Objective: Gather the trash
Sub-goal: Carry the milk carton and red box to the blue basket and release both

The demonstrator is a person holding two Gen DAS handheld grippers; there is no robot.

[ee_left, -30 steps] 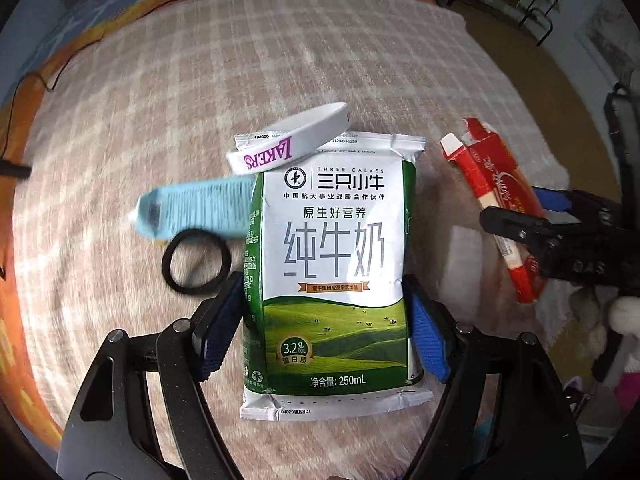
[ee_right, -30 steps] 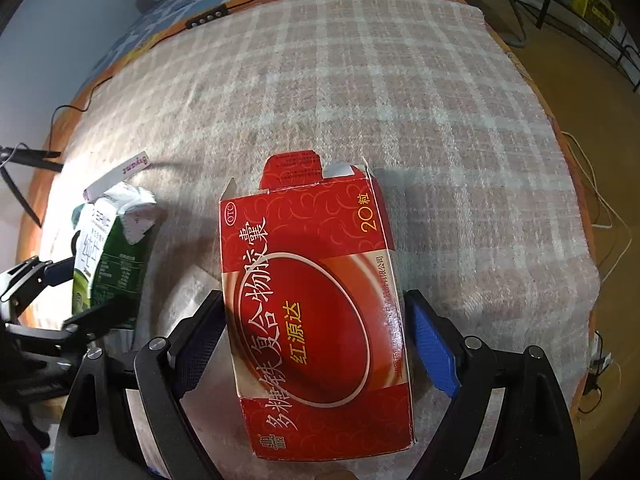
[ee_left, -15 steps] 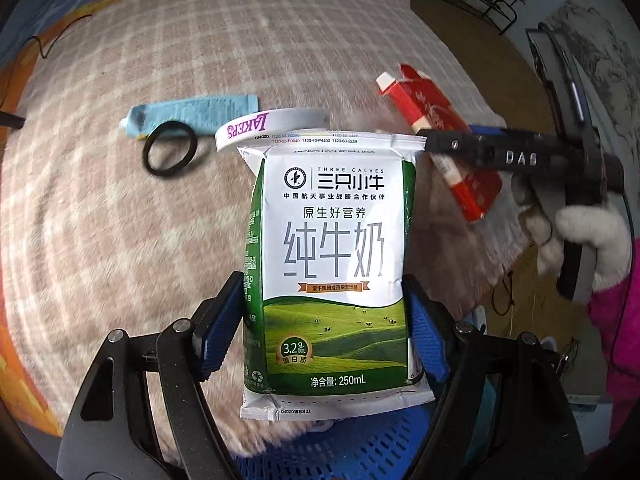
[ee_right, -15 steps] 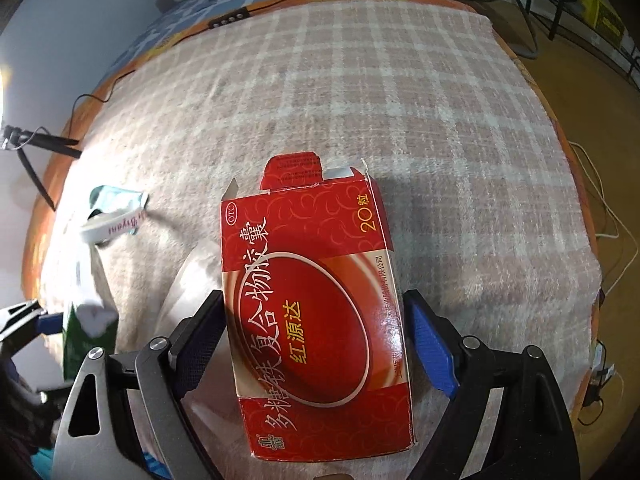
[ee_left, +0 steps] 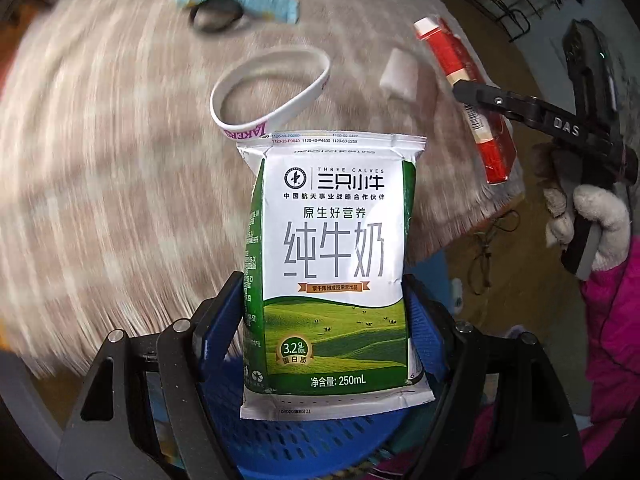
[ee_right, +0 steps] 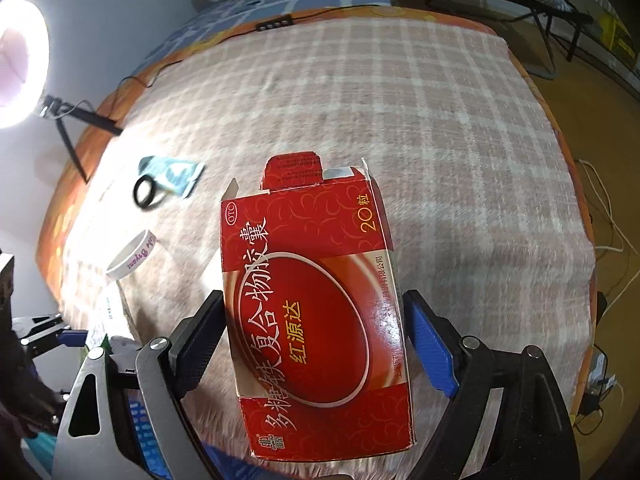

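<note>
The left gripper (ee_left: pixel 324 320) has its blue-padded fingers (ee_left: pixel 218 320) closed narrowly on the lower half of a green-and-white milk carton (ee_left: pixel 332 264), which stands up between them with its sealed top edge pointing away. Directly below these fingers lies a blue perforated basket (ee_left: pixel 304 440), only partly seen. Beyond the carton top, on the plaid blanket (ee_left: pixel 100 160), rests a white wristband (ee_left: pixel 272 92); farther off lie a black ring (ee_left: pixel 216 18) and a light blue tube (ee_left: pixel 248 2), both blurred. A small white scrap (ee_left: pixel 400 74) sits to the right of the wristband.

The right gripper (ee_right: pixel 316 344) has its fingers (ee_right: pixel 430 348) pressed against both sides of a red medicine box (ee_right: pixel 316 312), its opened flap end pointing away. In the left wrist view this box (ee_left: pixel 468 96) is seen edge-on, tilted, with a white-gloved hand (ee_left: pixel 592 232) in a pink sleeve gripping the handle. The box's far face is hidden.
</note>
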